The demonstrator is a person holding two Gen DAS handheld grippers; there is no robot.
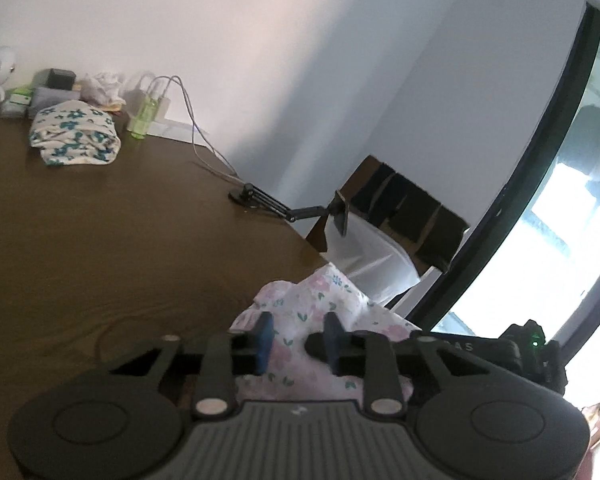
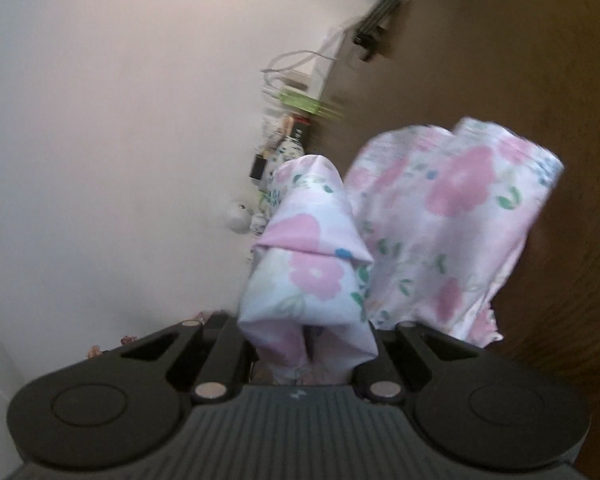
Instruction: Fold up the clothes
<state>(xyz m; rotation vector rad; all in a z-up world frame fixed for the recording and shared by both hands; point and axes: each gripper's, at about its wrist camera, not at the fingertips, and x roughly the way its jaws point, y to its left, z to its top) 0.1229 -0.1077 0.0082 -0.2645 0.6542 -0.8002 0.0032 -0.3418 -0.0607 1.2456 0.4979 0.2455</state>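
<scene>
A pink floral garment [image 1: 320,300] lies bunched at the near right edge of the brown table [image 1: 100,240]. My left gripper [image 1: 298,340] hovers low over it. Its blue pads [image 1: 264,340] stand a little apart, and the cloth shows in the gap without being pinched. In the right wrist view the same garment [image 2: 440,220] is lifted and hangs in folds before the camera, with the table [image 2: 540,80] behind it. My right gripper [image 2: 308,348] is shut on a bunch of this cloth, which hides its fingertips.
A folded blue-flowered cloth [image 1: 74,134] lies at the table's far left by a green bottle [image 1: 144,114], small boxes and cables. A black phone-holder arm [image 1: 288,210] juts off the table edge. Beyond stand a cardboard box [image 1: 404,216] and a dark window frame [image 1: 540,168].
</scene>
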